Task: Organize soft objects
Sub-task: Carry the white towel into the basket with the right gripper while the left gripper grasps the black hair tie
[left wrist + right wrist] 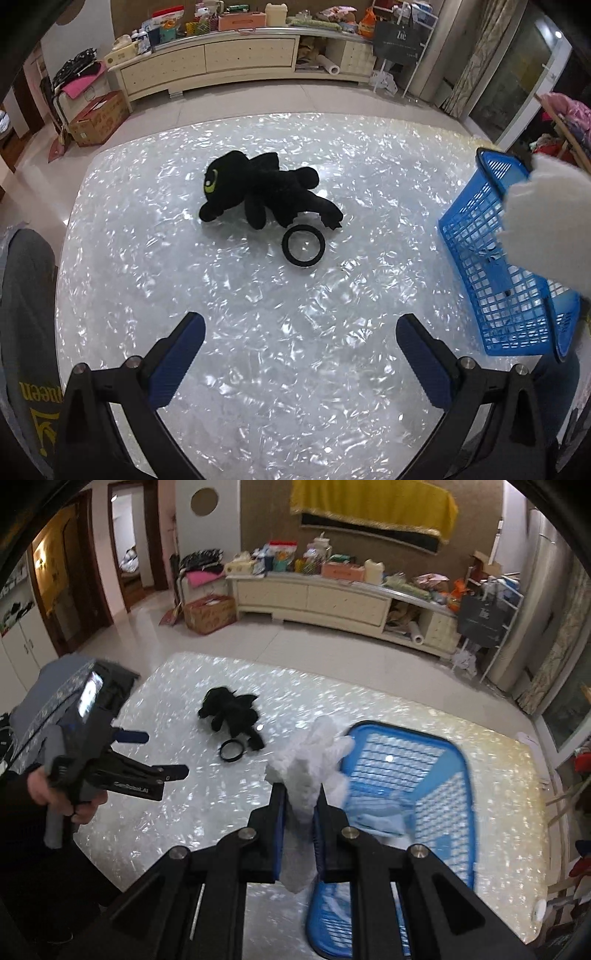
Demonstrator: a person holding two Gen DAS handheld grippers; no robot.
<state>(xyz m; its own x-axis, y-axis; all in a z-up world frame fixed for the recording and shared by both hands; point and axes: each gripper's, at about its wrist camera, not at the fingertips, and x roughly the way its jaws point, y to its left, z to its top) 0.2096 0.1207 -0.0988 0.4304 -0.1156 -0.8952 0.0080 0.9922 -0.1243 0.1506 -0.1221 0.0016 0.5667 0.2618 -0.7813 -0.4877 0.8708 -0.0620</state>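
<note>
**On the shimmering table: two plush toys, one basket, one ring**

On the pearly, crinkle-patterned tabletop (280,369) in front of me I count two soft toys, one basket and one ring. My left tongs (300,334) hang over bare table with their two blue-padded fingers (184,354) spread wide apart and nothing between them. My right tongs (300,812) are clamped together on the white plush toy (306,771), a fuzzy, nubbly thing with floppy limbs; it hangs in the air just above the near left rim of the blue basket (458,760). From the left camera the same white toy shows as a pale blurred mass in front of that basket.

The basket is a single rectangular plastic one with rounded corners, its walls and floor a grid of small square holes. Some pale blue cloth lies inside it, blurred.

The second toy, a black plush dragon (258,188) with a yellow-green eye, lies on its side well apart from the basket, toward the middle of the table. One black ring (303,245), round and matte with a clear centre, rests just beside the dragon's tail.
</note>
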